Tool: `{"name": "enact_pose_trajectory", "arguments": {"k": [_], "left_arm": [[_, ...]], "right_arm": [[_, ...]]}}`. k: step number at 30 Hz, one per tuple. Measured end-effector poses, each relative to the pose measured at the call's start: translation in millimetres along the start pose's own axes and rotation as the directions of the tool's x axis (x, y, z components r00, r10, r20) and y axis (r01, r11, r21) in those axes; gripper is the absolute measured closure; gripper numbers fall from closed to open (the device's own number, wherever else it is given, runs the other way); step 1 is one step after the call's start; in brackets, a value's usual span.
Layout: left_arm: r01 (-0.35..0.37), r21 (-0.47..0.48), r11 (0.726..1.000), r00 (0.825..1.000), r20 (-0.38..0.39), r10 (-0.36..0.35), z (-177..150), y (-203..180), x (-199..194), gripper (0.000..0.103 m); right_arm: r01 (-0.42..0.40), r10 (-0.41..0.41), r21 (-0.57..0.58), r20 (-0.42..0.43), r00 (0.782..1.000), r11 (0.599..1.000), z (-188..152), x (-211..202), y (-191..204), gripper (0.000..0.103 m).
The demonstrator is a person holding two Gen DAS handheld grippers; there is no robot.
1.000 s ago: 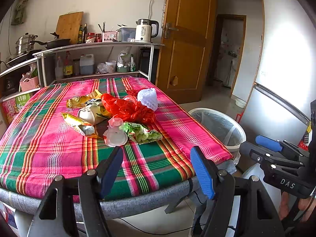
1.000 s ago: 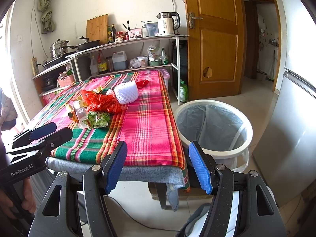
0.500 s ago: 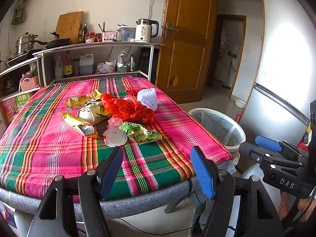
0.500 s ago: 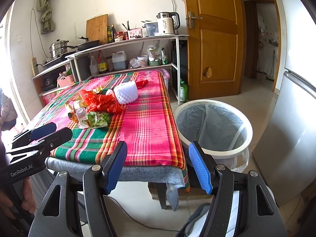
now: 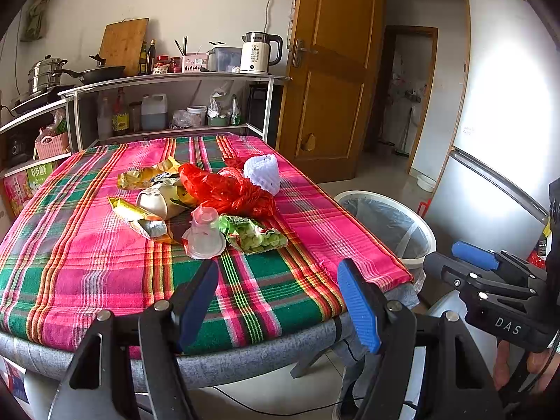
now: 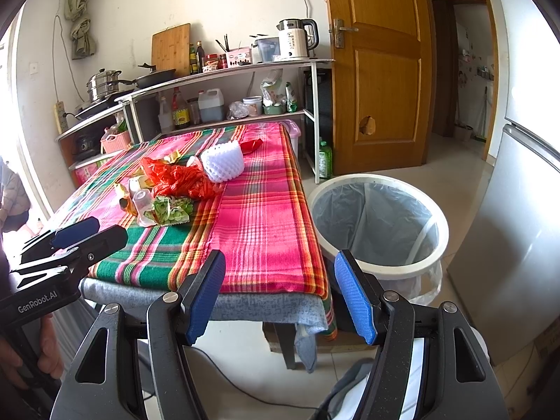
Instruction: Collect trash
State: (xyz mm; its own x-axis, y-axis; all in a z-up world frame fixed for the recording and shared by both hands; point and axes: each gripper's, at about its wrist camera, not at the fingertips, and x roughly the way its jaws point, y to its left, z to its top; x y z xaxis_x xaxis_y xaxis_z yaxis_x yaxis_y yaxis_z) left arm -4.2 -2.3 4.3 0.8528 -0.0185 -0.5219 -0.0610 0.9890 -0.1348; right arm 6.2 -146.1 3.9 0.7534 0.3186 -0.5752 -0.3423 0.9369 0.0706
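Honestly, nothing's been collected yet as far as I can see. The whole trash pile (image 5: 206, 203) sits in the middle of the desk (image 5: 87, 273) — yellow wrappers (image 5: 147, 176), a red bag (image 5: 227, 192), a white foam net (image 5: 264, 173), a clear cup (image 5: 204, 232) upside down and a green snack pack (image 5: 255, 236), all touching or overlapping. The bin (image 6: 378, 224) stands on the floor just beside the desk's right edge, and its liner looks bare from my angle.

My left gripper (image 5: 280, 301) hangs off the near edge of the desk, jaws spread wide, nothing in them. The right gripper (image 6: 278, 292) is the same — spread and holding nothing, low by the desk corner with the bin close ahead.

So I'd call it the very start: every piece is left to grab and drop. Cup and snack pack are nearest, probably first.
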Motion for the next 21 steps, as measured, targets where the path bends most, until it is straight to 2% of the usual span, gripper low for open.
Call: {"name": "enact_pose_trajectory", "arguments": {"k": [7, 14, 21], "left_arm": [[-0.017, -0.002, 1.000, 1.000, -0.006, 0.017, -1, 8, 4, 0.031], [-0.049, -0.055, 0.997, 0.999, -0.027, 0.047, 1, 32, 15, 0.031], [-0.120, -0.104, 0.987, 0.993, -0.020, 0.119, 11, 67, 21, 0.031]], "right_arm": [[-0.026, 0.025, -0.020, -0.023, 0.999, 0.999, 2, 9, 6, 0.037], [-0.103, 0.099, -0.057, -0.065, 0.993, 0.993, 8, 32, 20, 0.037], [-0.174, 0.168, -0.063, -0.082, 0.982, 0.983, 24, 54, 34, 0.037]]}}
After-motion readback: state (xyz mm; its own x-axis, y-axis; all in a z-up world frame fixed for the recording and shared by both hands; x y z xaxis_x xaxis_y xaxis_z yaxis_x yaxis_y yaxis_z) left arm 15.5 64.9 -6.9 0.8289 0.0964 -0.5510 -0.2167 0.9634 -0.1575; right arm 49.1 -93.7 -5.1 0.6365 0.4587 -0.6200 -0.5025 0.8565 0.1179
